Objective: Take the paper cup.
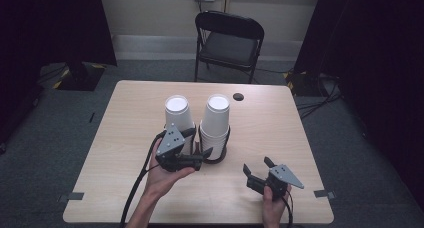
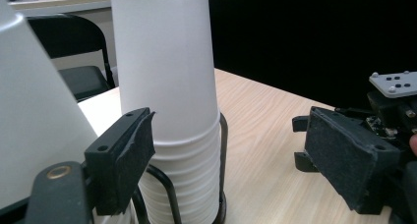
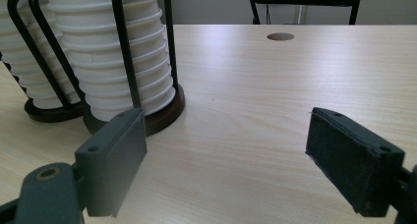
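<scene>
Cups stand upside down in two stacks near the middle of the table [image 1: 125,188], each held in a black wire holder: the right stack [image 1: 216,125] and the left stack [image 1: 178,115], side by side and closer to the far edge than to the near one. The step in hand looks like the approach to lift the top cup off the right stack. The left gripper [image 1: 202,155] is at the foot of that stack with its jaws spread wide; in the left gripper view the stack [image 2: 167,86] rises just past the near pad [image 2: 123,155], beside it rather than squarely between the two pads, and whether pad and cup touch cannot be told. The other pad [image 2: 349,160] stands well off to the side over bare wood. The right gripper [image 1: 257,169] hovers near the table's near right corner, well apart from the cups, jaws also wide and holding nothing; its view looks toward the wire holder [image 3: 125,57] and its dark base. The next move, as I judge it, calls for raising the left gripper to the top cup's wall, centring it between the pads, then closing gently so the thin cup isn't crushed
</scene>
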A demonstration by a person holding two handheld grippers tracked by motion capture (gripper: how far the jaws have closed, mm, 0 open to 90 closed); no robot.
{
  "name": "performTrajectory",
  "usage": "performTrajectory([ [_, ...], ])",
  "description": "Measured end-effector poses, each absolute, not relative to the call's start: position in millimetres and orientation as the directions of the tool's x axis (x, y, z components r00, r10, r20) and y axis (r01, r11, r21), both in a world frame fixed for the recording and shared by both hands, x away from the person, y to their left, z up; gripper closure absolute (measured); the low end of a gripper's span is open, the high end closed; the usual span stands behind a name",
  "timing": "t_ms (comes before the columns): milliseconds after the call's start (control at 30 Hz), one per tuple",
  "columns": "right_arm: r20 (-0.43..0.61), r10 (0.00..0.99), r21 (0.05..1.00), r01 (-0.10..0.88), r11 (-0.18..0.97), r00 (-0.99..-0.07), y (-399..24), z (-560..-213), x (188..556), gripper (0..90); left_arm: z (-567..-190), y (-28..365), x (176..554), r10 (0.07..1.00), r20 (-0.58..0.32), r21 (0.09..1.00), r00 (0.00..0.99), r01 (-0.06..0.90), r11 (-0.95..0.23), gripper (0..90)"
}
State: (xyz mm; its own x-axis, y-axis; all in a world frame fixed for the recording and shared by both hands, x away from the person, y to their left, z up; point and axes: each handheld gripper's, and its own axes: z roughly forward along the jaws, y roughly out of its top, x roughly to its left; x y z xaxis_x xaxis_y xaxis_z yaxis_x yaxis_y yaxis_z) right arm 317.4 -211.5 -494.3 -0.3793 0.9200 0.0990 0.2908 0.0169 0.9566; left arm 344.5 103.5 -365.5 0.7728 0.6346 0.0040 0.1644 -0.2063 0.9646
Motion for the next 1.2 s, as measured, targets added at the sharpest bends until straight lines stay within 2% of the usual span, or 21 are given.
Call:
performTrajectory([
  [133, 0.098, 0.921, 0.957, 0.288, 0.016, -0.377, -212, -494, 317, 14.9, -361, 102, 349, 0.637, -0.014, 0.964, 0.771, 0.181, -0.197, 20.5],
  [500, 0.082, 0.920, 0.955, 0.293, 0.037, -0.384, -210, -494, 318, 14.9, -347, 95, 360, 0.654, 0.033, 0.963, 0.756, 0.151, -0.223, 18.2],
  [700, 0.085, 0.917, 0.955, 0.293, 0.035, -0.389, -210, -494, 318, 14.9, -339, 93, 367, 0.631, 0.015, 0.961, 0.776, 0.162, -0.223, 16.7],
  [767, 0.088, 0.917, 0.955, 0.295, 0.033, -0.390, -210, -494, 318, 14.9, -335, 91, 368, 0.627, 0.027, 0.962, 0.779, 0.151, -0.229, 20.2],
  [867, 0.092, 0.915, 0.955, 0.294, 0.031, -0.392, -211, -494, 318, 14.9, -331, 89, 373, 0.626, 0.037, 0.961, 0.779, 0.144, -0.235, 20.7],
  [1200, 0.099, 0.916, 0.955, 0.295, 0.022, -0.389, -211, -494, 318, 14.9, -314, 81, 389, 0.616, 0.035, 0.961, 0.787, 0.142, -0.236, 18.0],
])
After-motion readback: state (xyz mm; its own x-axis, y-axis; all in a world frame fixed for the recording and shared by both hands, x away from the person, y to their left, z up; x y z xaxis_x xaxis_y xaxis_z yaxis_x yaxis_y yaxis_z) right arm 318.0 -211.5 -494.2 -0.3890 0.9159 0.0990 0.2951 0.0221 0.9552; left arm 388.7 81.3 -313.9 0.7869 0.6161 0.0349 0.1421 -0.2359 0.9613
